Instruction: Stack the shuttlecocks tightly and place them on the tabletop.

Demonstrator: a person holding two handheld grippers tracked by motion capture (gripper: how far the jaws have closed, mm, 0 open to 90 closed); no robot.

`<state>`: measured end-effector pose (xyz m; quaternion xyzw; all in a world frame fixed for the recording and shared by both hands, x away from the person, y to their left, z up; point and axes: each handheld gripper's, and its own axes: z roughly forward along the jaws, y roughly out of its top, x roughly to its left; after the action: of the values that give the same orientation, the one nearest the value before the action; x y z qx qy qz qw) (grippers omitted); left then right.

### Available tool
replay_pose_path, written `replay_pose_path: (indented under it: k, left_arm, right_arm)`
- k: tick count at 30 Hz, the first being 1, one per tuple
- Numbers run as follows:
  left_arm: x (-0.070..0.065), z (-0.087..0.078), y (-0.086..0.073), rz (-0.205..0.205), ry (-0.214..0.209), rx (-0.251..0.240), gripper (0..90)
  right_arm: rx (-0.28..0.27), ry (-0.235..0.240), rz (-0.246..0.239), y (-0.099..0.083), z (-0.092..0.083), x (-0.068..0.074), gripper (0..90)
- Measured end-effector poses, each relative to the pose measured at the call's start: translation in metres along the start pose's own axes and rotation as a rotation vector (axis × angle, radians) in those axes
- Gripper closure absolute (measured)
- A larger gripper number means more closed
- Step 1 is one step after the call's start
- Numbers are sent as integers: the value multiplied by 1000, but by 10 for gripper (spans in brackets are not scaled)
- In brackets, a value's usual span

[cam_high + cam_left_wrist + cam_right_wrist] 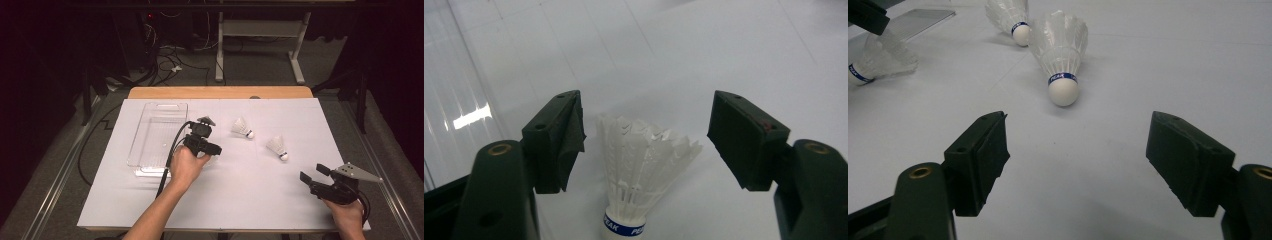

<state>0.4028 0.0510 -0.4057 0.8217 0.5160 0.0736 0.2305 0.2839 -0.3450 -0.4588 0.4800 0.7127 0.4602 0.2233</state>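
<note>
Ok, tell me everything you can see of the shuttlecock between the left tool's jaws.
The shuttlecock has a white feathered skirt and a blue band printed PEAK around its base. It lies on the white table, feathers pointing away from the camera. The left tool stands open on either side, its jaws clear of the feathers.

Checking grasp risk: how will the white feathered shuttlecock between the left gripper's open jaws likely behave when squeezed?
The white feathered shuttlecock is probably very light. Its thin feather skirt would likely bend or crush under firm pressure from the left gripper. Lying on its side, its round cork may roll.
</note>
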Motion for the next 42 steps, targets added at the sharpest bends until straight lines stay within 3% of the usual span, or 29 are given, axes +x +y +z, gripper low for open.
replay_pose_path:
  k: [8, 18, 42]
  left_arm:
    - [2, 6, 1, -15, -2, 33, 343]
    - [1, 8, 0, 4, 4, 60, 423]
    - [-2, 8, -3, 95, 12, 87, 832]
  right_arm:
    - [1, 0, 1, 0, 0, 0, 250]
    - [1, 1, 1, 0, 0, 0, 250]
    - [0, 2, -1, 0, 0, 0, 250]
